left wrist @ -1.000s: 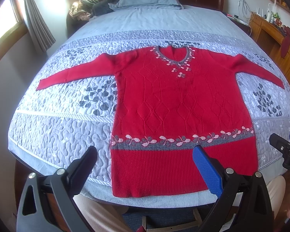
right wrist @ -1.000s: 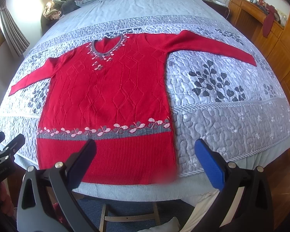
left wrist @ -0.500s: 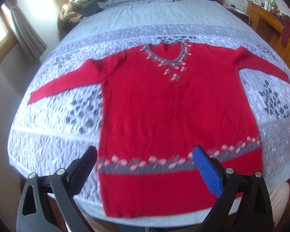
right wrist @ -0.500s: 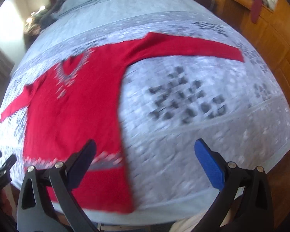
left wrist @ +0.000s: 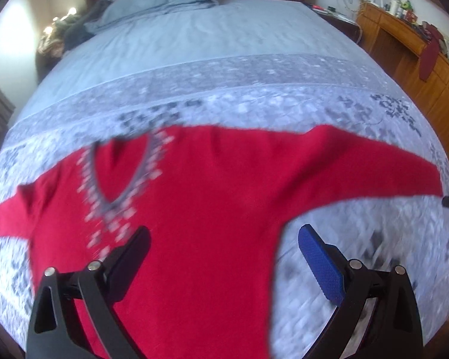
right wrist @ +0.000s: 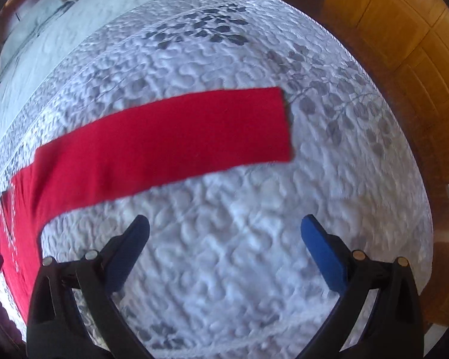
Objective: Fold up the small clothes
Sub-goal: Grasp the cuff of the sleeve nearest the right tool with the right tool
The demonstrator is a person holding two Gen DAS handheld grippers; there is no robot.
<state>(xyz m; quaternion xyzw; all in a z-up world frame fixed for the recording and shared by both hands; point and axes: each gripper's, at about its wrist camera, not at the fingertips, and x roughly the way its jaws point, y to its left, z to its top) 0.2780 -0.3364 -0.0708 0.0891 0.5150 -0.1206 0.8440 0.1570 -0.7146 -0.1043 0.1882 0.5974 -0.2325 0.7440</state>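
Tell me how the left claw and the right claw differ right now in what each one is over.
The left claw hangs over the red sweater, near its neckline; the right claw hangs over bare grey quilt. The left claw's view takes in the sweater's body, while the right claw's faces one outstretched sleeve, its cuff beyond the fingertips. Both are open and hold nothing.

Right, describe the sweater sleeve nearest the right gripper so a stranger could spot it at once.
Start at the bed with its grey quilted cover. A red sweater lies flat on it, and the sleeve stretches sideways toward the wooden cabinets. It is a plain red band ending in a square cuff, with no trim, unlike the beaded neckline.
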